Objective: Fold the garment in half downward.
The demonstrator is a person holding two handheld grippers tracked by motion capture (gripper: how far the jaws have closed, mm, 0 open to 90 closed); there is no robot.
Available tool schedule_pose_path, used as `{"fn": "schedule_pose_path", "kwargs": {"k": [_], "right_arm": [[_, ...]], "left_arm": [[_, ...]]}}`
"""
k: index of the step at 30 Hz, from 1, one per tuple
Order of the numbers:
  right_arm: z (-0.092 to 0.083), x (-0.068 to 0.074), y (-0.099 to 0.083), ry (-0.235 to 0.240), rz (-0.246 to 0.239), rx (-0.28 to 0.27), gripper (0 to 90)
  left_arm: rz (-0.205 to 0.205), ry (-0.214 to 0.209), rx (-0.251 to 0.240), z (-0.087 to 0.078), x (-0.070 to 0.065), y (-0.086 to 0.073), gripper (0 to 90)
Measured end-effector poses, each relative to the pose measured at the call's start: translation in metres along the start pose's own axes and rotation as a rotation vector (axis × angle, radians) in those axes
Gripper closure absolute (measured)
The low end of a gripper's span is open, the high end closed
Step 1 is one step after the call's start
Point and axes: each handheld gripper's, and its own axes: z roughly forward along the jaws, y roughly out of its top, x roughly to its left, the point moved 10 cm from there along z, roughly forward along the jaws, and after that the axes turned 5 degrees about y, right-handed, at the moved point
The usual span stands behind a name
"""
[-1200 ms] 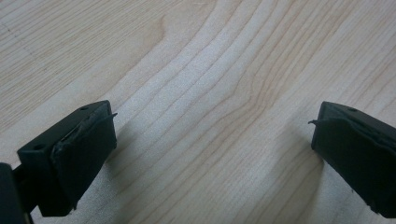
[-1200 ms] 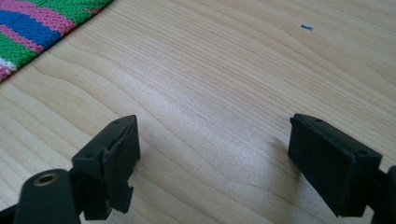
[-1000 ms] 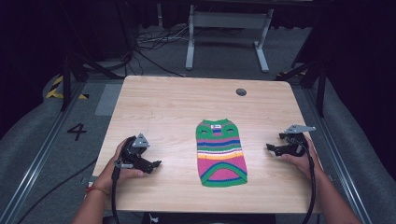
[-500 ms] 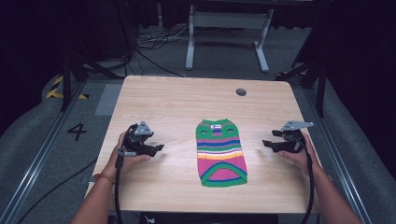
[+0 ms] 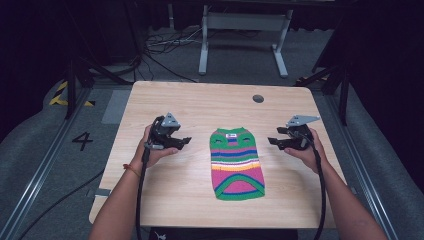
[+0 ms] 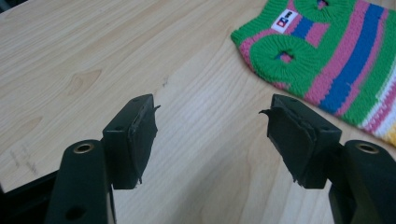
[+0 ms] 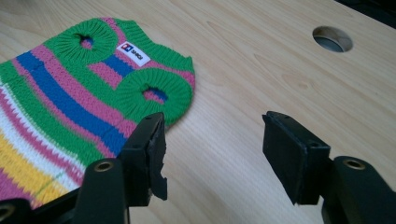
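High view: nearest, both forearms are raised off the tabletop [image 5: 200, 105], with the left tongs [image 5: 176, 141] and right tongs [image 5: 278, 139] held empty, jaws apart, aimed inward. Between them a small striped knitted sweater [image 5: 237, 162] is laid flat, collar to the far side. It is judged light, soft and floppy, best pinched at the shoulders beside the armholes.

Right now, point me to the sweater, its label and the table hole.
sweater [image 5: 237, 162], high view, on the striped middle of the body.
label [image 7: 136, 53], right gripper view, on the white tag at the neck.
table hole [image 7: 332, 38], right gripper view, on the round opening.
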Motion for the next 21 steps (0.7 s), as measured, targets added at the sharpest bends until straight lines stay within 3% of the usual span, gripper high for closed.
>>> {"fn": "schedule_pose_path", "kwargs": {"k": [6, 8, 14, 17, 21], "right_arm": [[0.027, 0.001, 0.018, 0.003, -0.026, 0.033, 44.8], [0.030, 0.000, 0.019, 0.005, -0.022, 0.037, 45.5], [0.060, -0.001, 0.029, 0.018, -0.029, 0.057, 52.0], [0.072, 0.001, 0.034, 0.039, -0.025, 0.060, 56.4], [0.086, 0.000, 0.039, 0.042, -0.024, 0.071, 61.4]], "left_arm": [[0.019, 0.021, 0.015, 0.022, -0.002, 0.013, 33.8], [0.009, 0.003, 0.030, 0.031, -0.006, 0.016, 33.3], [-0.013, 0.002, 0.028, 0.057, -0.012, 0.029, 35.5], [-0.039, -0.019, 0.038, 0.073, -0.016, 0.034, 38.5], [-0.030, -0.028, 0.064, 0.090, -0.023, 0.037, 46.9]]}}
